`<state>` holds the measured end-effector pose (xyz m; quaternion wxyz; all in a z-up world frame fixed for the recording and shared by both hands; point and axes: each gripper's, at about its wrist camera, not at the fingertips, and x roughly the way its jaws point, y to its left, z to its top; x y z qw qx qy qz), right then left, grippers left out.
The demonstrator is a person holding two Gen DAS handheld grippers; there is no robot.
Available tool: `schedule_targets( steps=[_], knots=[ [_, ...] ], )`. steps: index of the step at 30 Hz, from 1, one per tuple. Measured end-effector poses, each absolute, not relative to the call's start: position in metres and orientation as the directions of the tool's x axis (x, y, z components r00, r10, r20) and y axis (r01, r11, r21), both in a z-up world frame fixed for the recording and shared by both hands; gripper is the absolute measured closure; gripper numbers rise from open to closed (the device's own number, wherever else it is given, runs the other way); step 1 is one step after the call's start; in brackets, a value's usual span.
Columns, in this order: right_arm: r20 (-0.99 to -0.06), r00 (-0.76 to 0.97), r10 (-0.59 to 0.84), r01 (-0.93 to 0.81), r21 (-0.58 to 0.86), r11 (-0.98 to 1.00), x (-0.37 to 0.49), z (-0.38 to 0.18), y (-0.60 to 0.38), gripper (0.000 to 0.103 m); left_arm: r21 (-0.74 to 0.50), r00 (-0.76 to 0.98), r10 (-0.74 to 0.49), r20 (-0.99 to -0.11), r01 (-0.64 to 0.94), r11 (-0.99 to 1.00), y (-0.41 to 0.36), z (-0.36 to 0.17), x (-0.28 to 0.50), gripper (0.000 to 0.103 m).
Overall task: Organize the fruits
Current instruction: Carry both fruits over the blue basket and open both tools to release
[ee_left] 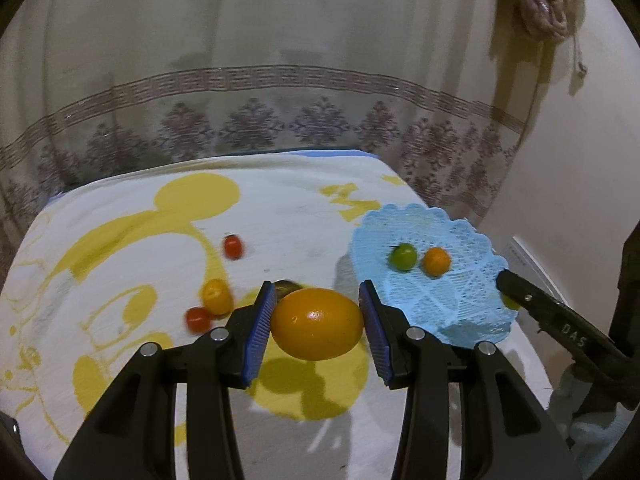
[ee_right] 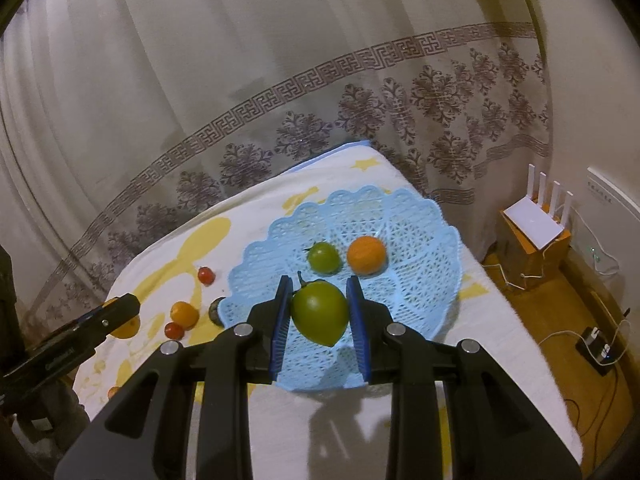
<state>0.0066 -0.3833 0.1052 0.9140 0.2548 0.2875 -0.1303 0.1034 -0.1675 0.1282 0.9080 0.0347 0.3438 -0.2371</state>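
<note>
My left gripper [ee_left: 318,312] is shut on a large orange fruit [ee_left: 317,323], held above the cloth just left of the blue lattice basket [ee_left: 460,300]. In the basket lie a small green fruit [ee_left: 403,257] and a small orange one [ee_left: 436,261]. My right gripper [ee_right: 320,308] is shut on a green tomato-like fruit [ee_right: 319,313] over the basket [ee_right: 412,292], near a green fruit [ee_right: 323,257] and an orange one [ee_right: 366,255]. Loose on the cloth are a red fruit [ee_left: 233,247], a yellow-orange one [ee_left: 216,296] and another red one [ee_left: 198,319]. A dark fruit [ee_left: 286,286] peeks from behind the held orange.
The table [ee_left: 120,360] wears a white cloth with yellow cartoon shapes and ends at a patterned curtain [ee_left: 260,120] behind. To the right the floor [ee_right: 560,320] holds a white router [ee_right: 536,224] on a box, cables and a charger. The right gripper's arm [ee_left: 560,328] reaches in beside the basket.
</note>
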Motion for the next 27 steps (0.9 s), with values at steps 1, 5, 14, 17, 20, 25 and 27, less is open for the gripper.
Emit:
schedule_targets(
  steps=[1,5,14,17,20,25,27],
  knots=[
    [-0.592,0.800,-0.092,0.386,0.392,0.835,0.006,0.105,-0.385,0.075,-0.098,0.648,-0.414,-0.639,0.464,0.880,-0.173,0.128,0.104,0.059],
    [-0.594,0.799,-0.095,0.393,0.396,0.830,0.006,0.101,-0.393,0.075,-0.094,0.634,-0.448,-0.630,0.510,0.855,-0.196,0.128,0.105,0.059],
    [-0.596,0.795,-0.111,0.408,0.391,0.825,0.006,0.094,-0.402,0.075,-0.068,0.602,-0.486,-0.633,0.582,0.810,-0.232,0.122,0.106,0.059],
    [-0.596,0.795,-0.113,0.410,0.391,0.824,0.007,0.093,-0.402,0.075,-0.068,0.588,-0.493,-0.642,0.597,0.800,-0.238,0.118,0.106,0.059],
    [-0.594,0.796,-0.118,0.415,0.391,0.821,0.008,0.092,-0.403,0.075,-0.086,0.565,-0.508,-0.651,0.609,0.788,-0.241,0.115,0.106,0.059],
    [-0.597,0.792,-0.125,0.430,0.400,0.809,0.007,0.090,-0.406,0.068,-0.091,0.559,-0.511,-0.653,0.612,0.786,-0.243,0.110,0.107,0.039],
    [-0.586,0.799,-0.134,0.436,0.412,0.800,0.004,0.090,-0.407,0.055,-0.069,0.604,-0.497,-0.623,0.590,0.804,-0.239,0.112,0.106,0.027]
  ],
)
